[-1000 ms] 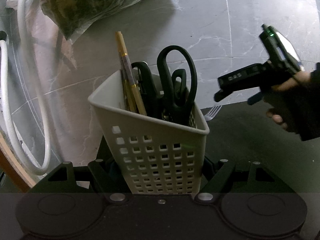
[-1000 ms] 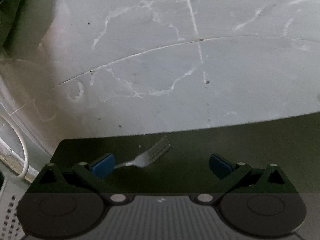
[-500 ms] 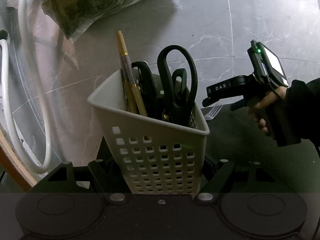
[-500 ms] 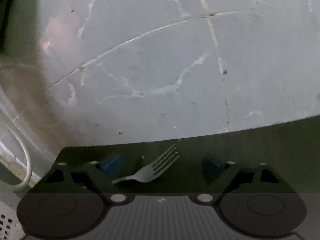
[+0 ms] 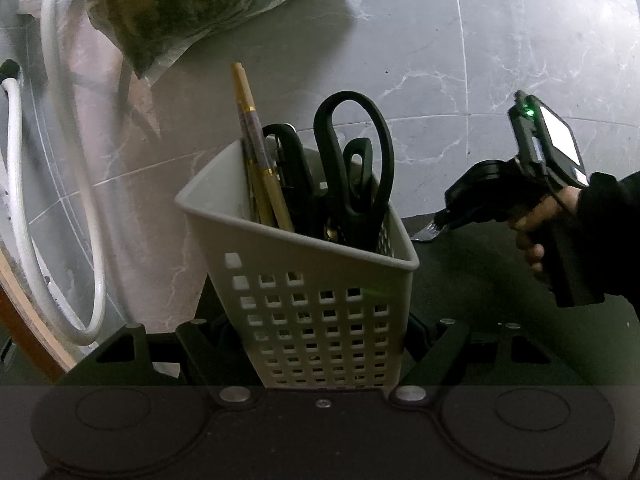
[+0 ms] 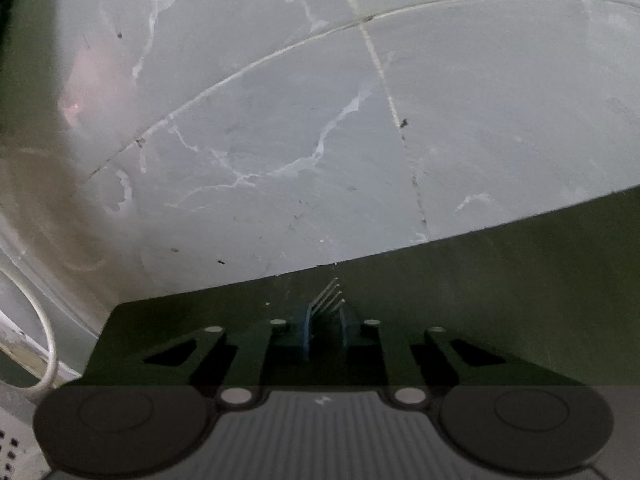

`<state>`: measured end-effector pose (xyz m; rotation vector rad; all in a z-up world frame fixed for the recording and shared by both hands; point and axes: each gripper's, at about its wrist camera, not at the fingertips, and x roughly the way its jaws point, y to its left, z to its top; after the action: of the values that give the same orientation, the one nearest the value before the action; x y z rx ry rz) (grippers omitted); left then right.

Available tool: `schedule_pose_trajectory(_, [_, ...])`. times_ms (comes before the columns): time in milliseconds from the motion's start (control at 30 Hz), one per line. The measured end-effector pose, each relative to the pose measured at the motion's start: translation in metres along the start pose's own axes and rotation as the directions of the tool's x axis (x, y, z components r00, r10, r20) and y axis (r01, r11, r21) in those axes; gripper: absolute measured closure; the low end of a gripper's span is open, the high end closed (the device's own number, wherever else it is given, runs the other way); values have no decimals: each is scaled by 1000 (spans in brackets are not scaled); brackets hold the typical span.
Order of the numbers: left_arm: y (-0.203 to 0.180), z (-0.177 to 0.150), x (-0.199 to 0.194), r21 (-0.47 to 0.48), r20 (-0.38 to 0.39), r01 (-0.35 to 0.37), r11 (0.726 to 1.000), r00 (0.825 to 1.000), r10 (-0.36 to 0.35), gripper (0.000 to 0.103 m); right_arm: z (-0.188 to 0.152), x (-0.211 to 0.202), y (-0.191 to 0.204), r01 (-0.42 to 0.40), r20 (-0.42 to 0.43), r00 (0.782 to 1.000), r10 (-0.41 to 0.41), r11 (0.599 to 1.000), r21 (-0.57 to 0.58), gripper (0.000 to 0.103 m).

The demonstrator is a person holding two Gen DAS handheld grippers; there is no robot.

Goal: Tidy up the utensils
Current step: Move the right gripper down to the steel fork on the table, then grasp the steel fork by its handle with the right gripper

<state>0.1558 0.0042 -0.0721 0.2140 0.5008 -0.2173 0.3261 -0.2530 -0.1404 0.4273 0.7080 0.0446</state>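
My left gripper [image 5: 320, 334] is shut on a white perforated basket [image 5: 316, 280], one finger at each side of its base. In the basket stand black scissors [image 5: 354, 160], another black handle and gold-trimmed sticks [image 5: 256, 152]. A metal fork [image 6: 330, 294] lies on the dark green mat [image 6: 500, 300]. My right gripper [image 6: 325, 318] is closing on the fork; its blue pads [image 6: 306, 320] stand tight at either side of the neck and the tines stick out ahead. In the left wrist view the right gripper [image 5: 444, 220] sits low over the fork [image 5: 426, 234], right of the basket.
Grey marble-look tiles [image 6: 280, 120] stretch beyond the mat's far edge. A white hose [image 5: 60, 160] loops at the left. A plastic bag of greens [image 5: 192, 0] lies at the back left. A sleeved hand [image 5: 560, 216] holds the right gripper.
The right gripper's jaws went from wide apart to closed around the fork, and the gripper sank toward the mat. The left gripper and the basket stayed put.
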Motion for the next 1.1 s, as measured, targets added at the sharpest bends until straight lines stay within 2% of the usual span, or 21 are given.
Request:
schedule_pose_trajectory(233, [0,1,1,2,0,-1,1000,1000,1,24,-9,-26,-9,-23,51,998,20,998,58,93])
schedule_pose_trajectory(433, [0,1,0,2,0,-1,1000,1000,1,24,-12,-73,-13,-47,131,991,37,996,73,99])
schedule_pose_trajectory(600, [0,-1,-1,4,7,-1,1000,1000,1,24,-11,-114,-12,-42,191,981,33,998,44,102])
schedule_pose_trajectory(733, [-1,-2,-1,3,14,0,1000,1000,0,24,-11,-143,-5,-8,220,975,12,1000,-17,102])
schedule_pose_trajectory(1100, [0,-6,-5,2,28,10,1000,1000,-10,25,-16,-201,21,9,283,959,29,991,-131,102])
